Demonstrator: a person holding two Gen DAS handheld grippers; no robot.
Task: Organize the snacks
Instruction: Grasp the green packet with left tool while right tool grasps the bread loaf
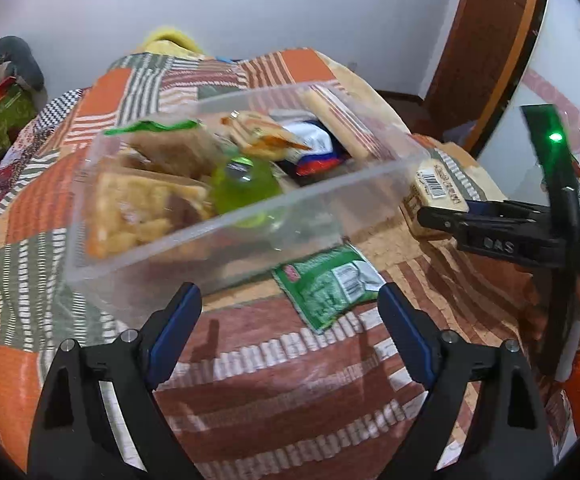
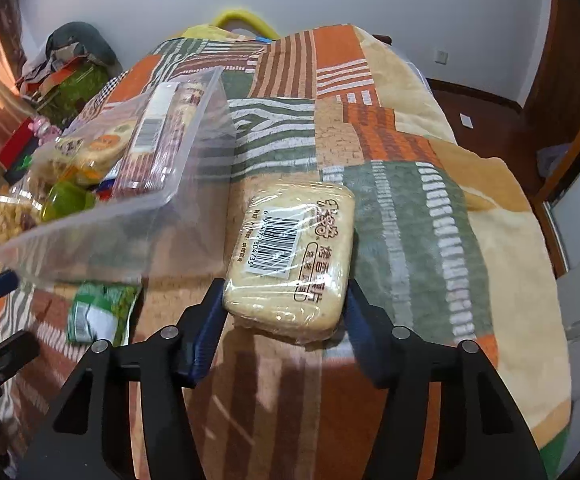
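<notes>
Snacks mostly sit in your clear bin (image 1: 246,216); your right gripper (image 2: 286,312) clamps the biscuit pack (image 2: 290,256), left gripper (image 1: 290,308) gapes empty, green packet (image 1: 330,284) remains.

On the blanket (image 2: 390,208), the biscuit pack (image 2: 290,256) lies right of the bin (image 2: 194,200), the sachet (image 2: 98,312) before it.
</notes>
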